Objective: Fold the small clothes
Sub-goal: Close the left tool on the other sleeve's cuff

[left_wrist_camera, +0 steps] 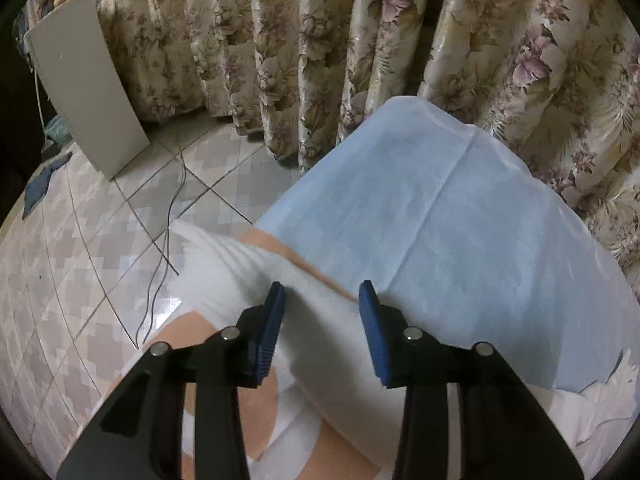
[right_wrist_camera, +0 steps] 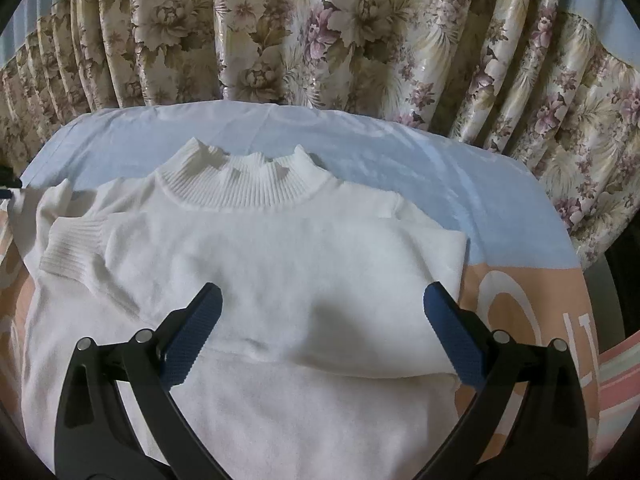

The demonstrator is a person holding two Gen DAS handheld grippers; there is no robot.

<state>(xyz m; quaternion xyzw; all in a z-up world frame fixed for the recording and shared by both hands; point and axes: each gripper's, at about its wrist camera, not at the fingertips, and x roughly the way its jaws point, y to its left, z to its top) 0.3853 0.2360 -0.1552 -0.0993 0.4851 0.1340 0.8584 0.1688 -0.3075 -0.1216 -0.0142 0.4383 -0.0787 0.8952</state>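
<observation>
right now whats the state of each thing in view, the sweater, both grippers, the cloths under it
white knit turtleneck sweater: lying flat, sleeves folded across its front, not held
left gripper: open, over the sweater's edge
right gripper: open wide, above the sweater
pale blue sheet: spread flat, creased
peach and white printed cloth: spread under the sweater
floral curtain: drawn, hanging in folds

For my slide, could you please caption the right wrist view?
Open right gripper hovers over a white sweater on a blue sheet.
</observation>
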